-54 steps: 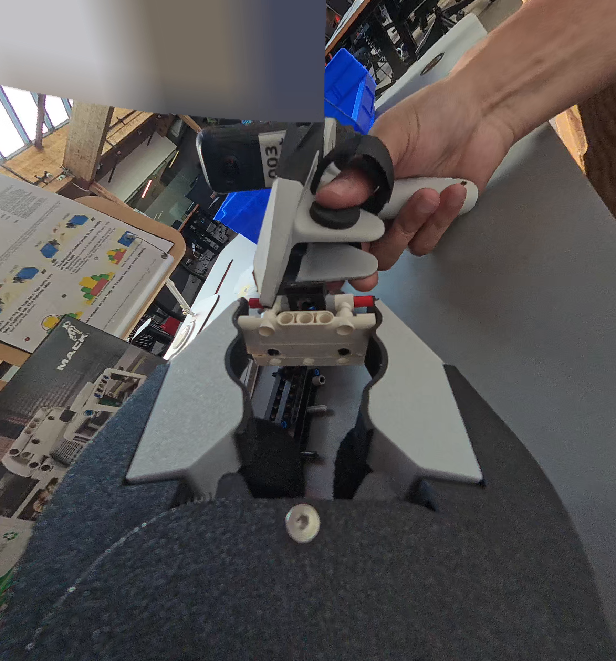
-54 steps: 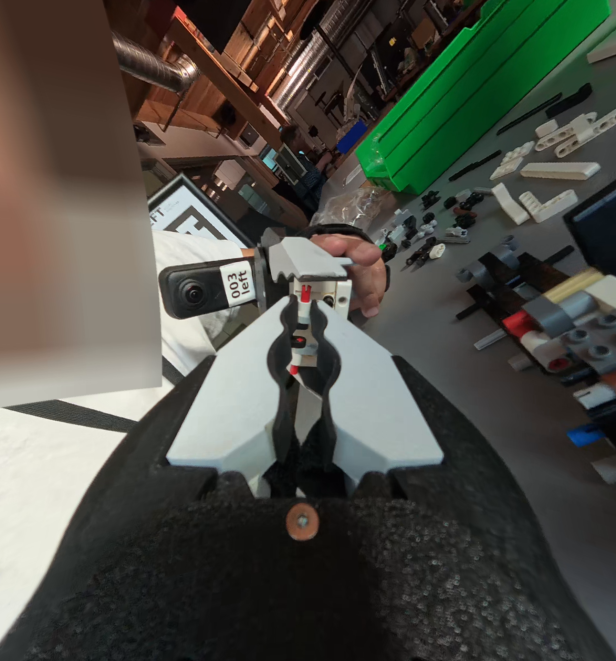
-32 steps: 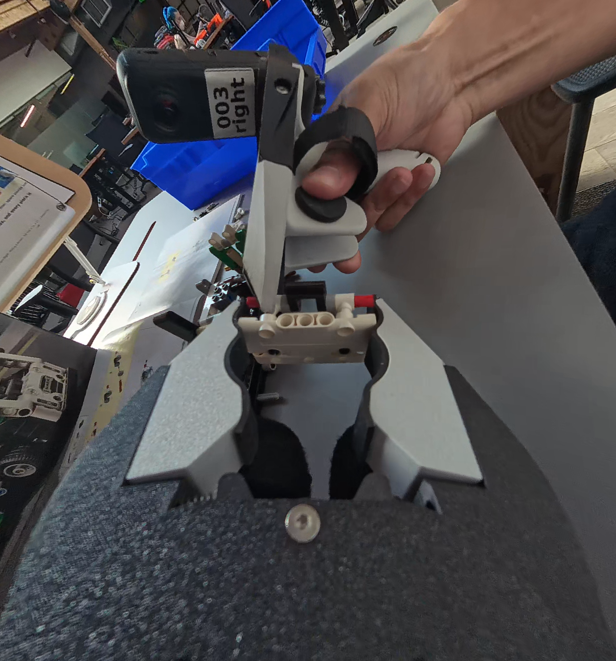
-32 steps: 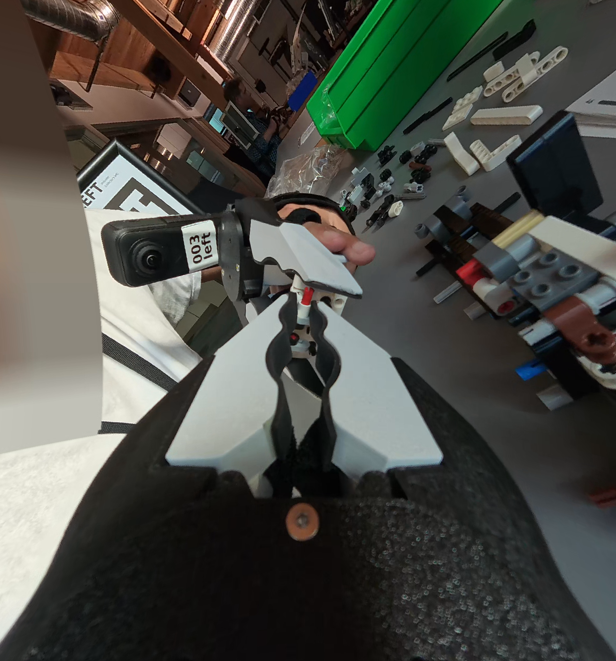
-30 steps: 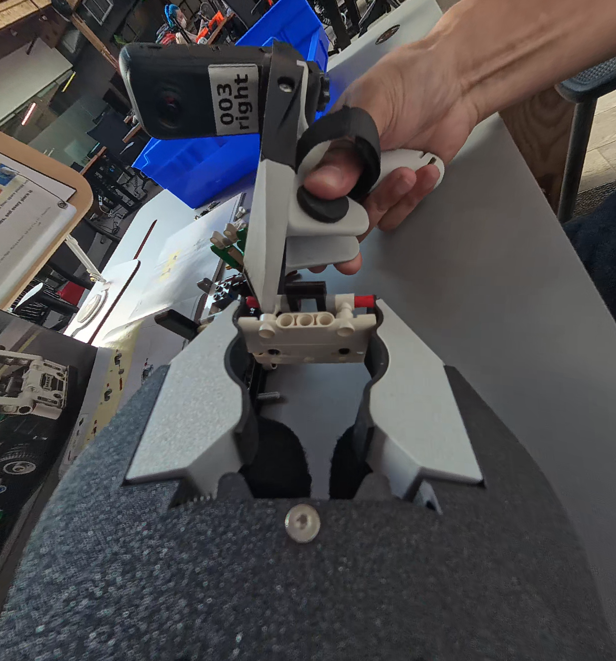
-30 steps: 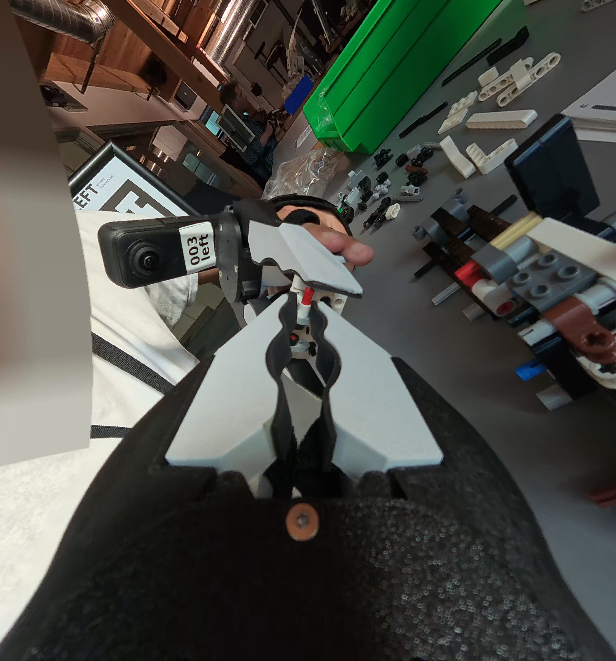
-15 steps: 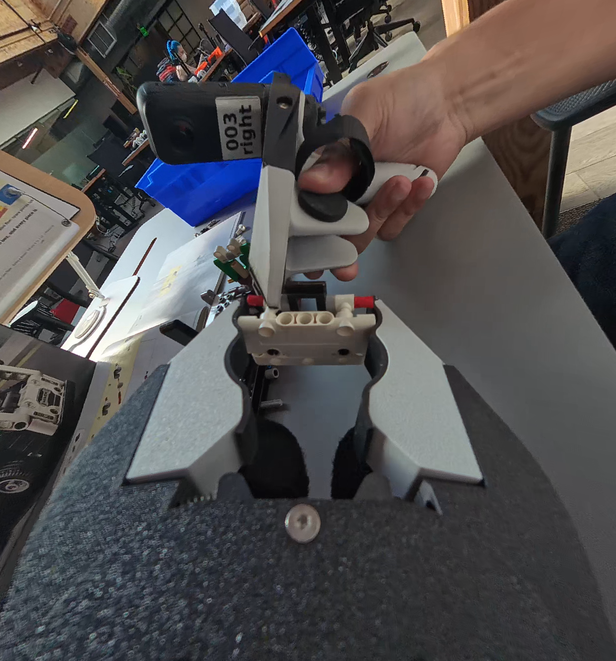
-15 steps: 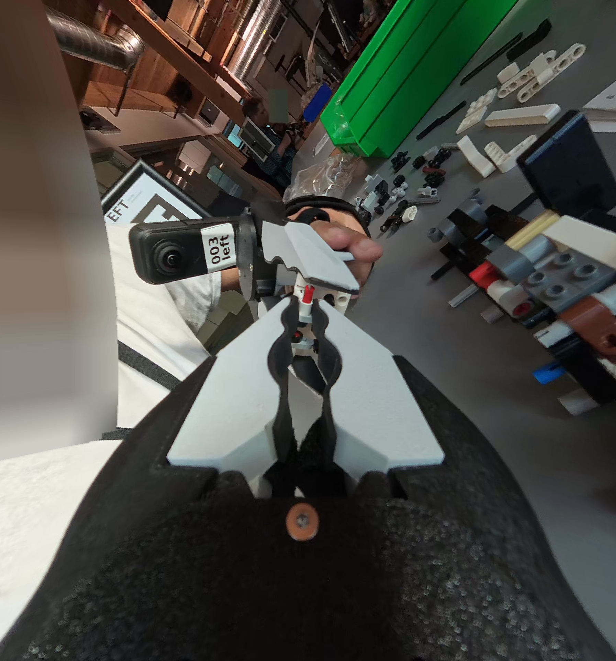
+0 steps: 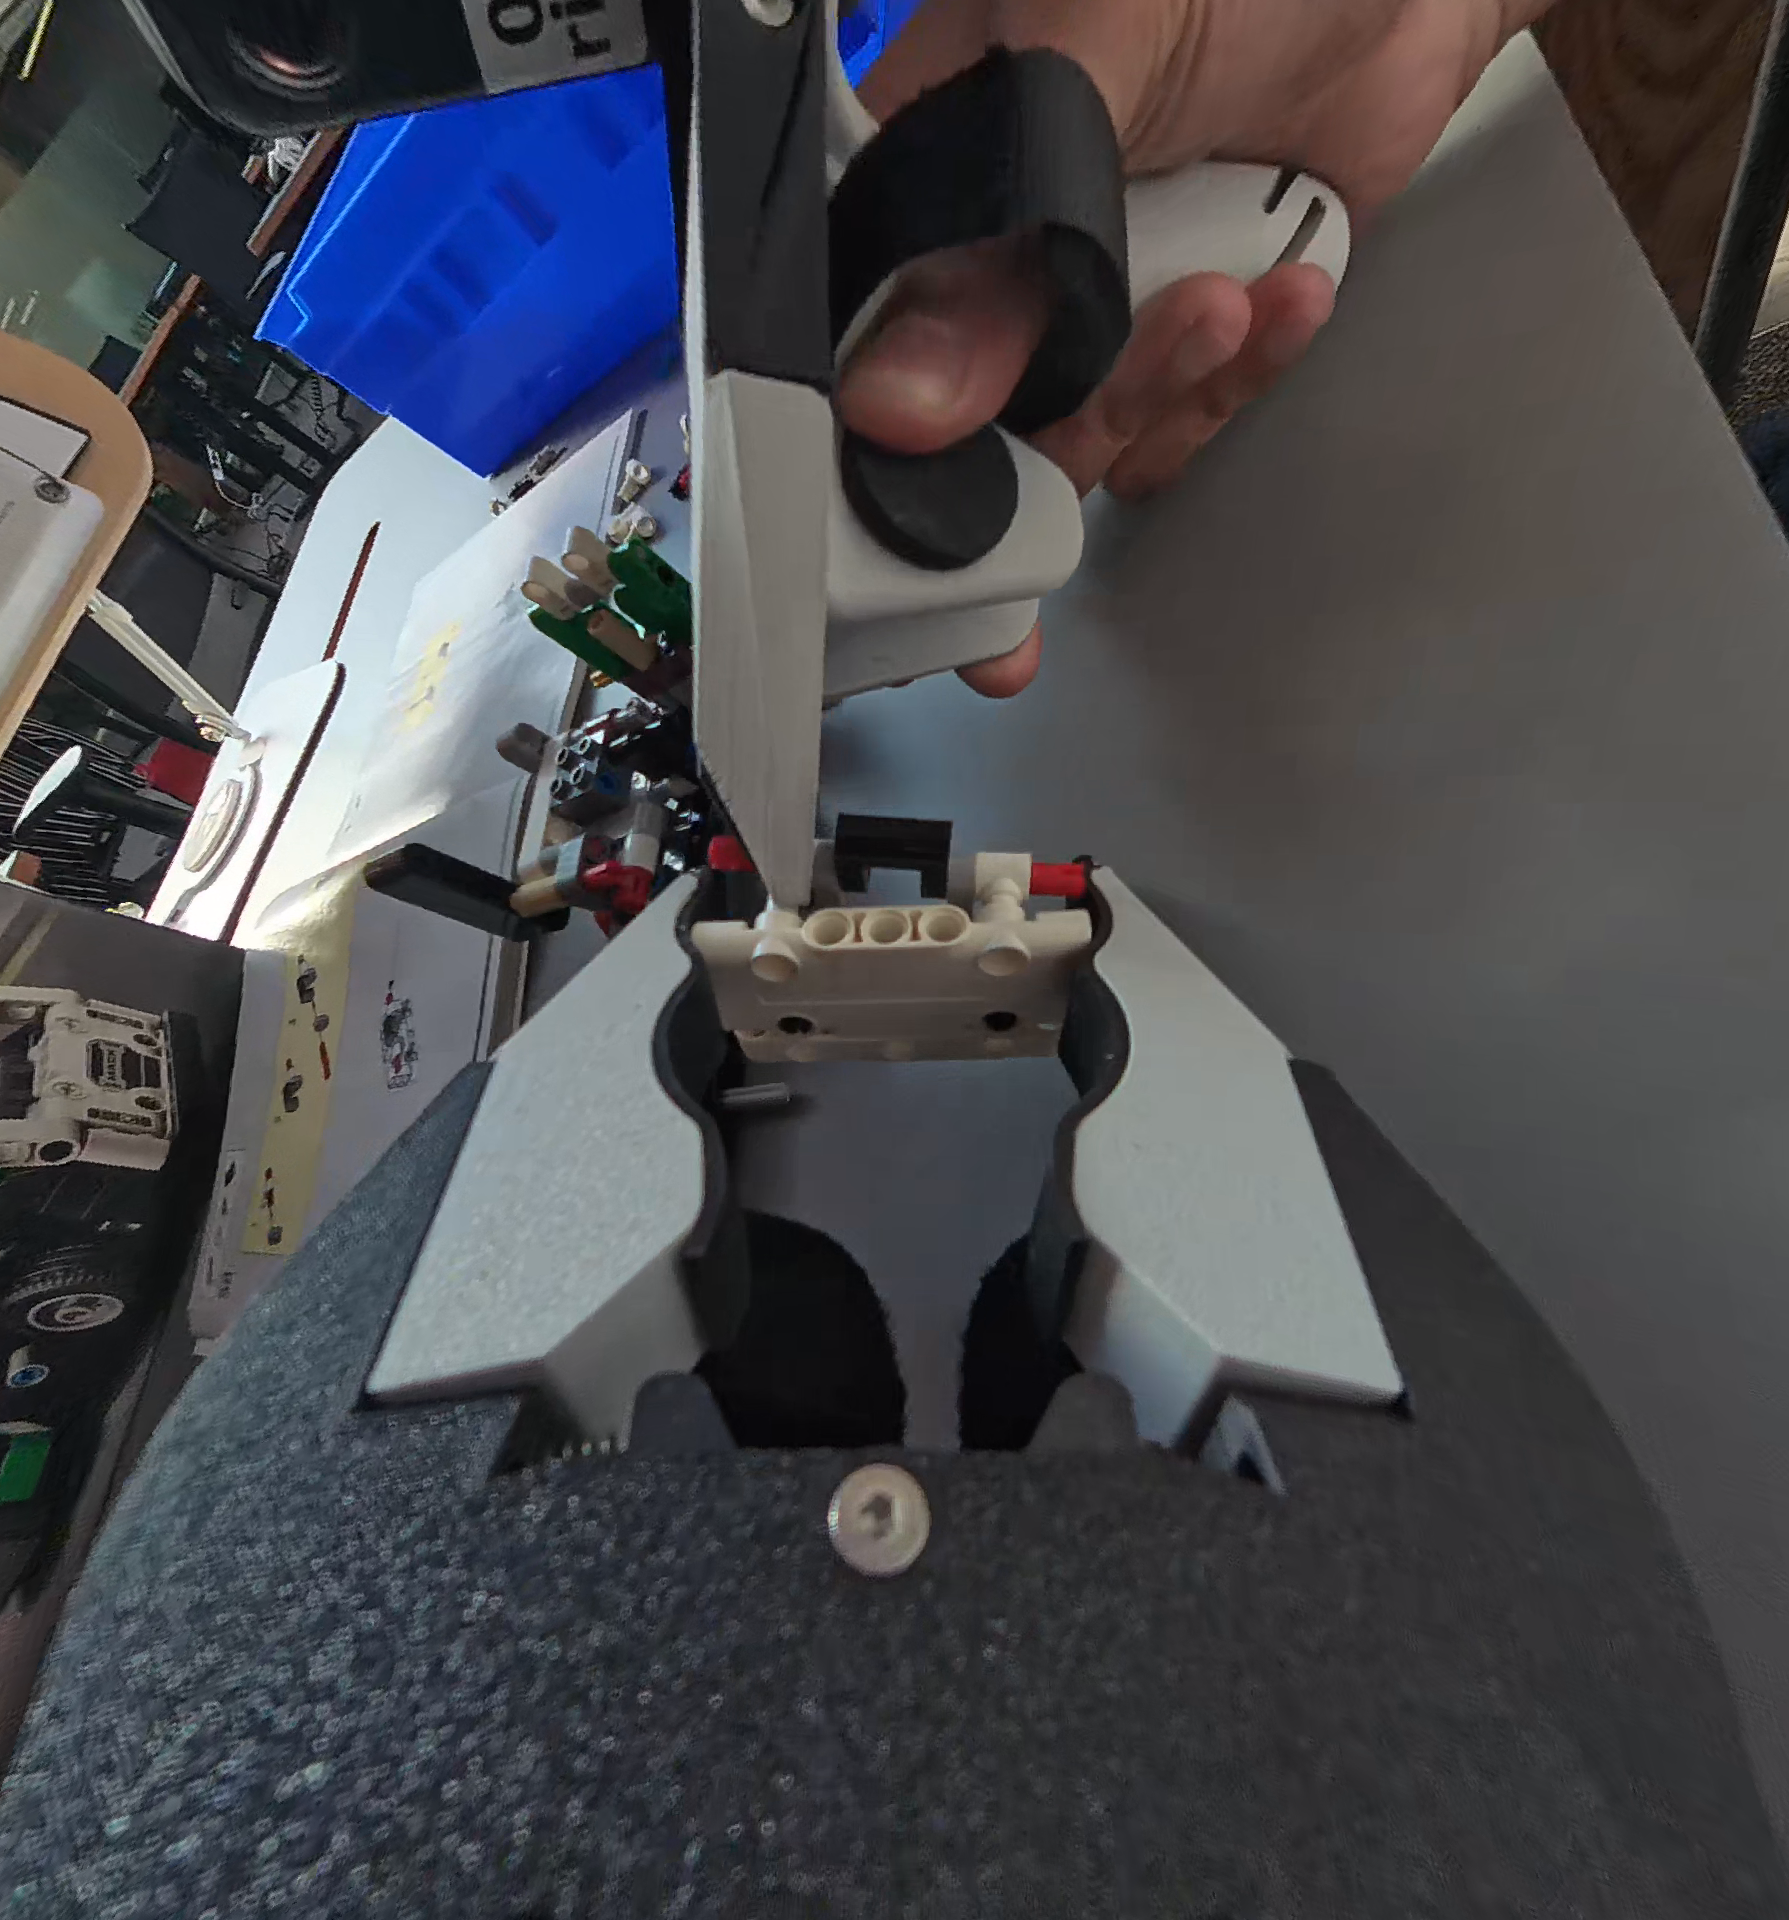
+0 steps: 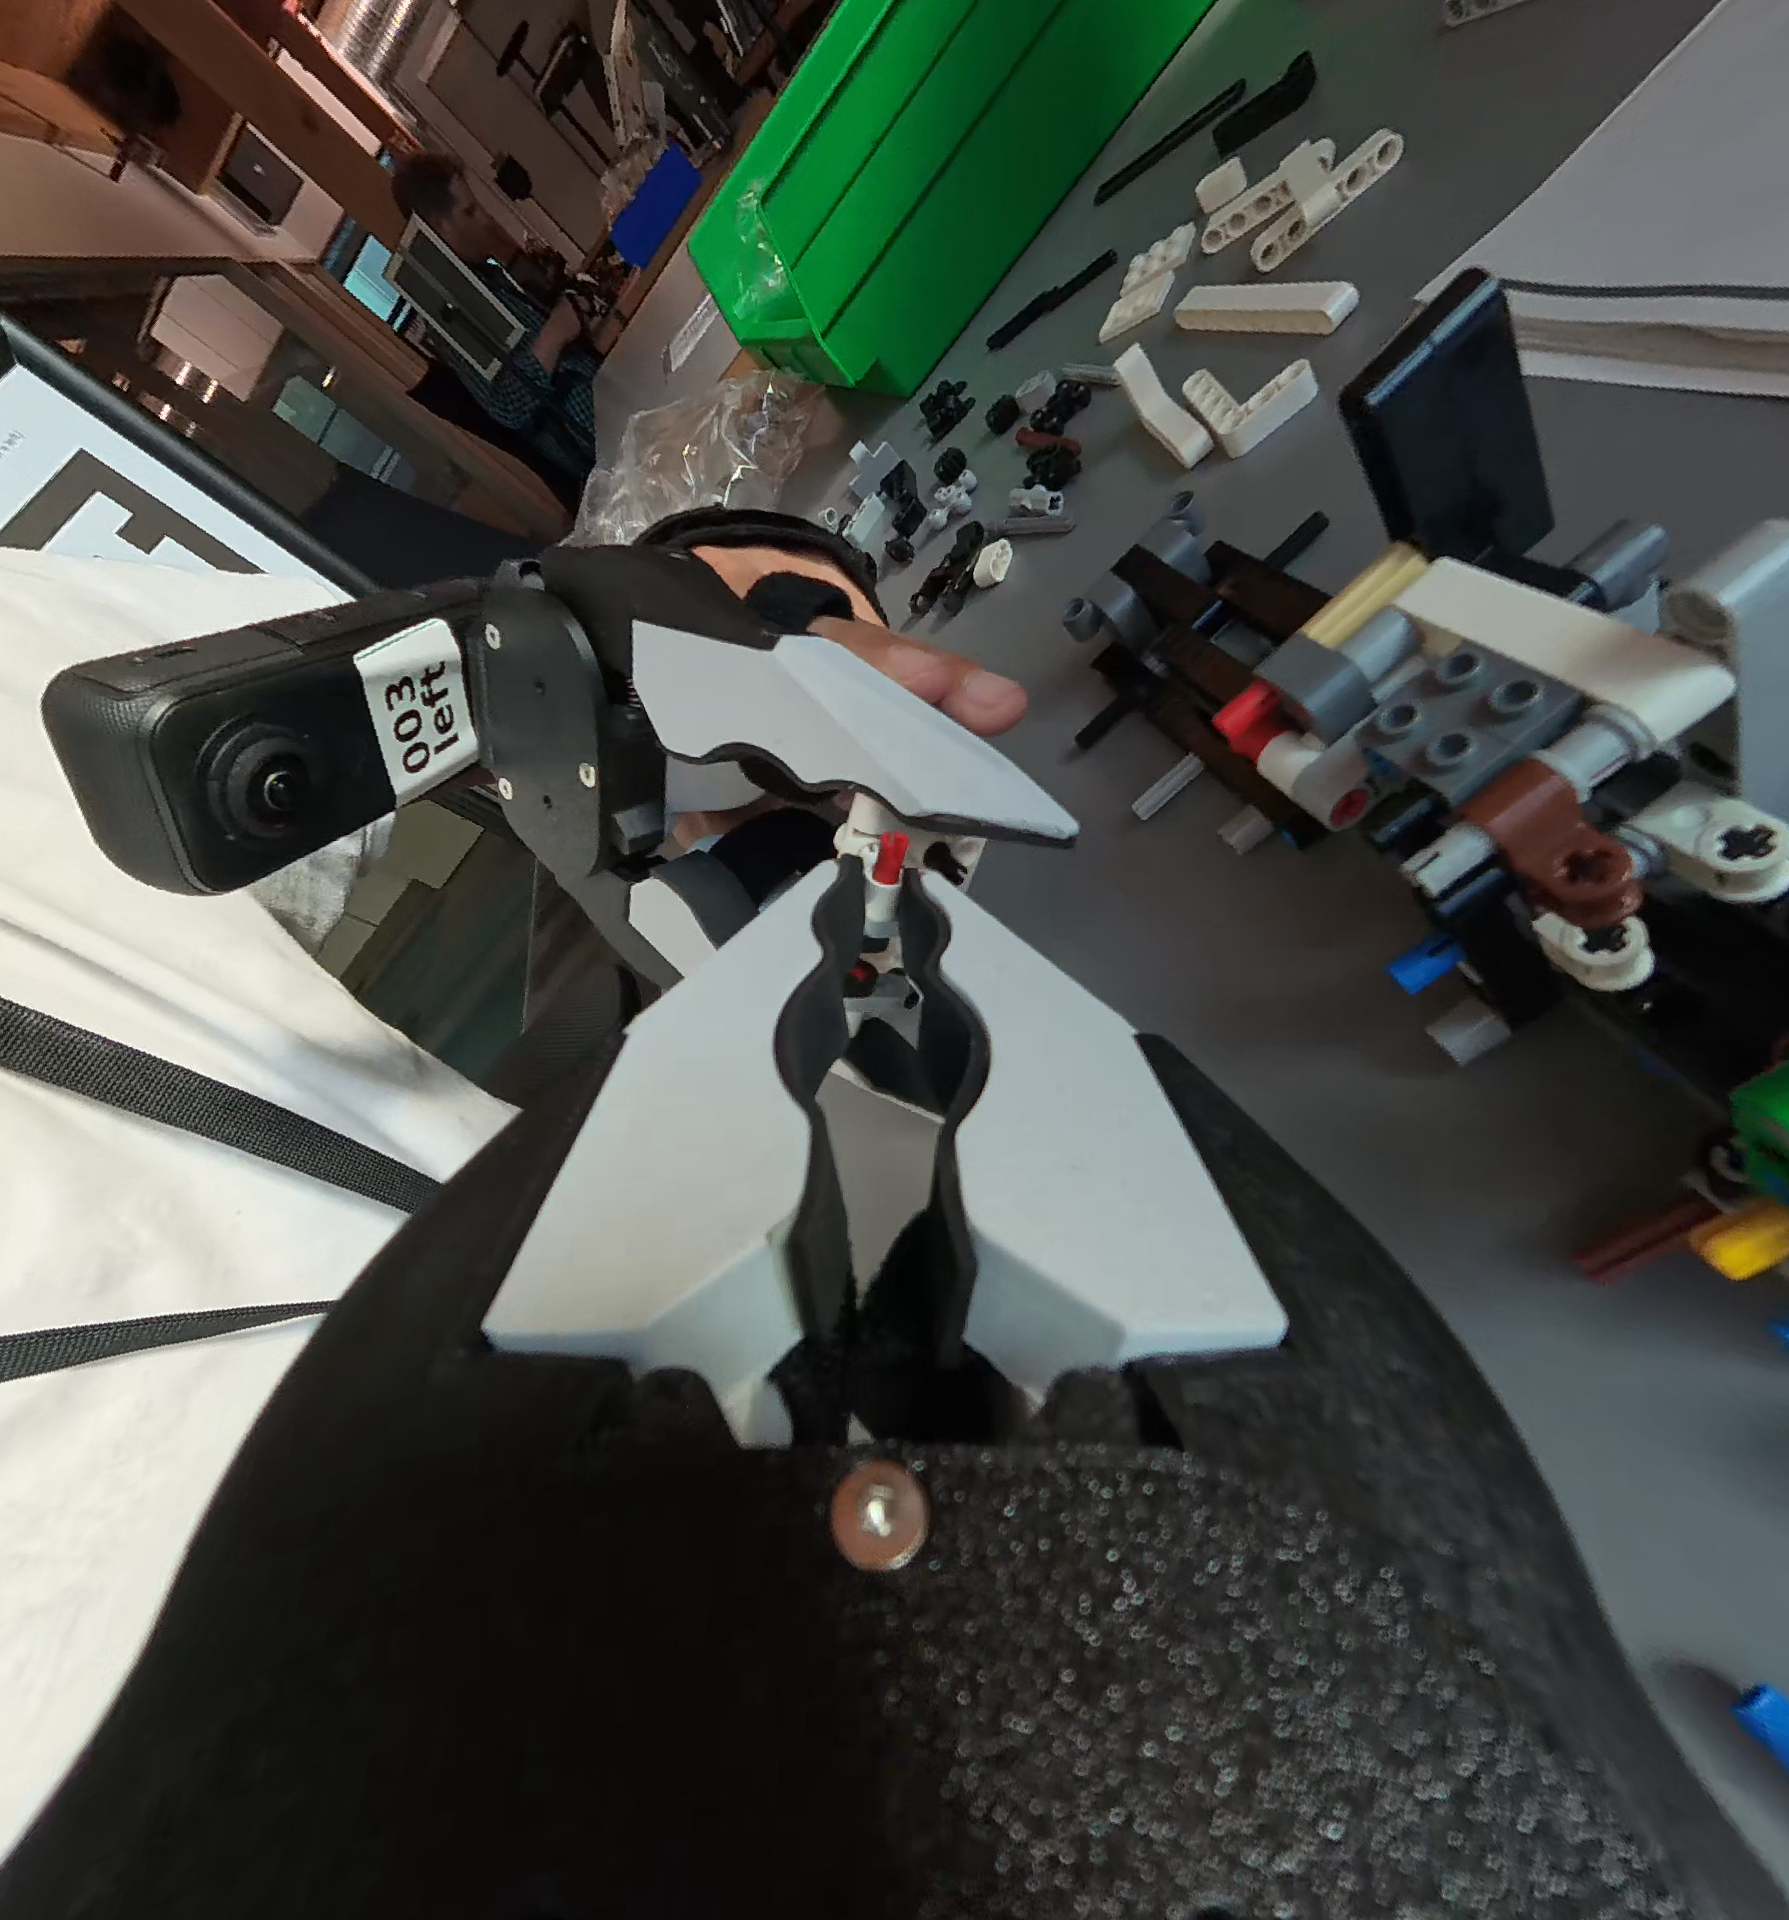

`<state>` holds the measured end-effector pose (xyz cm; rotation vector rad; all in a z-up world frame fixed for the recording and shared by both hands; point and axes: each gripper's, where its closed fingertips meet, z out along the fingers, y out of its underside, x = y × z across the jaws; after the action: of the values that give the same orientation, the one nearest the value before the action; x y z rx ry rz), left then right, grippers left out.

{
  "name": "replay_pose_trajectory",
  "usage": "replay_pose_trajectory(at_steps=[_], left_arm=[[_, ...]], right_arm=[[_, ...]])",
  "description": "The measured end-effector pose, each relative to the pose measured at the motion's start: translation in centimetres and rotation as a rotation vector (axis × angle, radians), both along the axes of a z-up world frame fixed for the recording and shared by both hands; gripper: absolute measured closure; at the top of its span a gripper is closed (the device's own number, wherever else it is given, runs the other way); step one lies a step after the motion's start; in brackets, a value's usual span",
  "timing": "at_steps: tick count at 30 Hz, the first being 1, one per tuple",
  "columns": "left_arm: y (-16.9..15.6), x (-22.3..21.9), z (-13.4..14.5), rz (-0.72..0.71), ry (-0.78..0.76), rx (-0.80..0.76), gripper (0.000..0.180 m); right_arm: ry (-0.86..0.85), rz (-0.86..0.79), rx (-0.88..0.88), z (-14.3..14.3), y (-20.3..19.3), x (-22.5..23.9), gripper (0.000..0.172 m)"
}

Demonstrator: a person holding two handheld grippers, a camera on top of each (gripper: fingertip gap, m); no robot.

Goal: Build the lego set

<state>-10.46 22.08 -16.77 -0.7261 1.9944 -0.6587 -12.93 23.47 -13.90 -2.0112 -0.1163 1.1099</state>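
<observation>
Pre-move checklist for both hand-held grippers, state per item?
1. Left hand-held gripper clamps the white brick assembly from both sides: ok.
2. Right hand-held gripper closed on the assembly's red-tipped white pin: ok.
3. Pin fully seated: cannot tell.
4. Assembly held clear above grey table: ok.
5. Half-built model and loose parts apart from both grippers: ok.

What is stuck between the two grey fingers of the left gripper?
A white brick assembly with red pins, clamped between the left gripper's fingers, seen in the left wrist view.
</observation>
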Motion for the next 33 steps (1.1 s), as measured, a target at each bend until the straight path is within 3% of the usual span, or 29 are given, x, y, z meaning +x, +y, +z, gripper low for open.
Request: replay_pose_trajectory(at_steps=[5, 7, 11, 33], left_arm=[[-0.1, -0.1, 0.7, -0.027, -0.046, -0.015, 0.117], [0.0, 0.0, 1.1, -0.024, -0.062, -0.035, 0.117], [-0.1, -0.1, 1.7, -0.029, -0.085, -0.058, 0.117], [-1.9, -0.9, 2.4, -0.139, -0.100, -0.112, 0.118]], right_arm=[[0.104, 0.043, 0.003, 1.0, -0.2, -0.2, 0.165], [0.190, 0.058, 0.020, 2.0, -0.4, -0.2, 0.152], [0.182, 0.019, 0.043, 2.1, -0.1, 0.4, 0.167], [0.310, 0.158, -0.035, 2.7, -1.5, -1.0, 0.167]])
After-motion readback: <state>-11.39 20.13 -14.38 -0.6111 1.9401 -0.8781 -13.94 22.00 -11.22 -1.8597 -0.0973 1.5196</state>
